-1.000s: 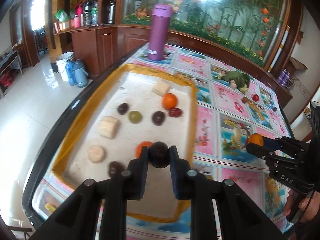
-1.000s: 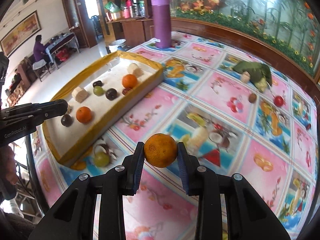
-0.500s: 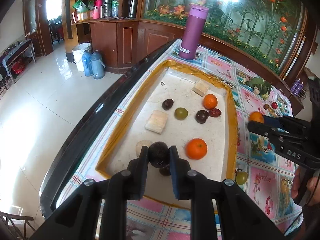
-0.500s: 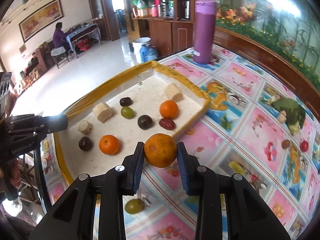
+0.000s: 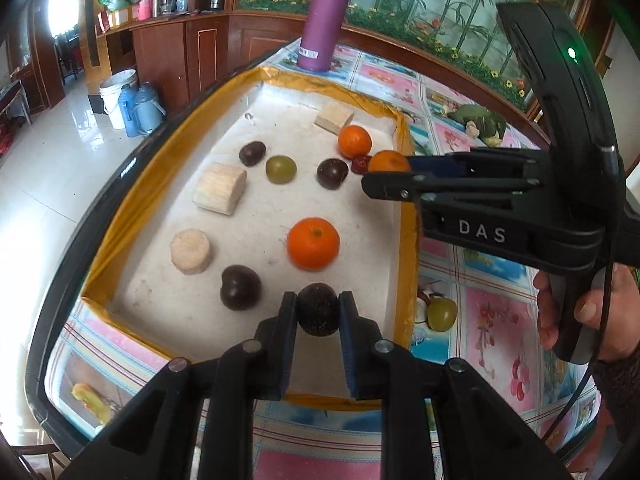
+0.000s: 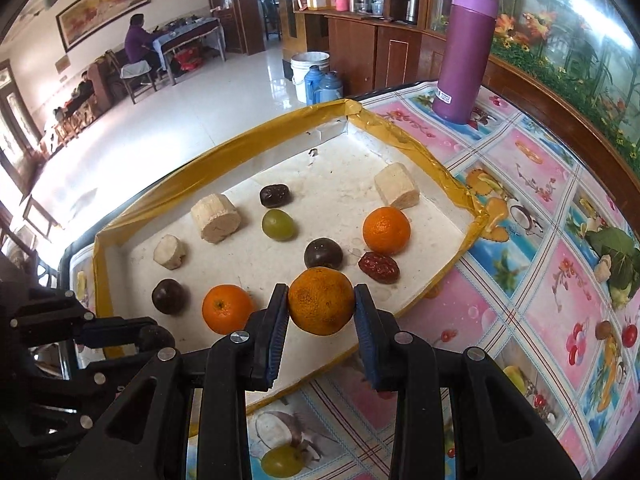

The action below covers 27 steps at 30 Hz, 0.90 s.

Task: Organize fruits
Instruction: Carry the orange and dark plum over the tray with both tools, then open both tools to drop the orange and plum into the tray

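Observation:
A white tray with a yellow rim (image 5: 404, 136) (image 6: 460, 184) lies on the patterned tablecloth and holds several fruits and pale chunks. My left gripper (image 5: 318, 310) is shut on a dark round fruit (image 5: 318, 308) over the tray's near end, beside another dark fruit (image 5: 241, 287) and an orange (image 5: 313, 243). My right gripper (image 6: 321, 307) is shut on a dull orange (image 6: 321, 306) (image 5: 388, 161) above the tray's right side, close to a red date (image 6: 379, 267) and a bright orange (image 6: 386, 229). In the right wrist view, the left gripper (image 6: 154, 338) shows at lower left.
A purple bottle (image 5: 326, 16) (image 6: 466, 52) stands beyond the tray. A green grape (image 5: 442, 314) (image 6: 282, 460) lies on the cloth outside the tray's right rim. Leafy greens (image 6: 616, 252) and small fruits (image 6: 629, 335) lie further right. A hand (image 5: 592, 312) holds the right gripper.
My right gripper has carried the dull orange leftward from the tablecloth to above the tray. My left gripper has sunk a little toward the tray's near end, still holding the dark fruit.

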Tool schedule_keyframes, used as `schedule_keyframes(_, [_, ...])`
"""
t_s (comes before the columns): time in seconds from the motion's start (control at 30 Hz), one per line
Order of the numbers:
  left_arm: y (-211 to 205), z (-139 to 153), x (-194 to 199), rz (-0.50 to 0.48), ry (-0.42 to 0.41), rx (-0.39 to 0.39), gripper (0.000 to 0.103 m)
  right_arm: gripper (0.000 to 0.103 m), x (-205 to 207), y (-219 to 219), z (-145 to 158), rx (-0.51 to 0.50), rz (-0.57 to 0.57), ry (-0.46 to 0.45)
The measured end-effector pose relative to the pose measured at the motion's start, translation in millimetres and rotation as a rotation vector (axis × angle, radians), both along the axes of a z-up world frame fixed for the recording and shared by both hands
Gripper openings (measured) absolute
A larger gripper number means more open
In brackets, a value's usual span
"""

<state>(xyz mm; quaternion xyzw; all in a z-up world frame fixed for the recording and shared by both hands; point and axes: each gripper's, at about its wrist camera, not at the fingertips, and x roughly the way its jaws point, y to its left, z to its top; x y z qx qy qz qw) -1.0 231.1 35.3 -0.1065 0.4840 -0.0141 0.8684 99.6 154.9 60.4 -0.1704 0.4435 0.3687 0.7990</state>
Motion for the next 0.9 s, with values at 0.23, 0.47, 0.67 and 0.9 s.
schedule_keyframes(0.23, [-5.5,-8.8,4.4,-0.011,0.020,0.026,0.023,0.031,6.3,7.9,-14.5,-0.032,0.021,0.014])
schedule_keyframes(0.47, [-11.7,-10.1,0.5,-0.026,-0.002,0.093,0.023,0.031,9.8,13.4,-22.5,-0.060,0.033,0.011])
schedule_keyframes(0.67, [-15.6,-10.8,-5.3,-0.049,-0.016,0.138,0.024,0.032,11.8,13.7,-24.5,-0.085,0.035,-0.011])
schedule_keyframes(0.9, [-22.5,-10.7,-9.4,-0.064,-0.022,0.165,0.037,0.033,9.7,15.1,-25.3,-0.101,0.039,-0.028])
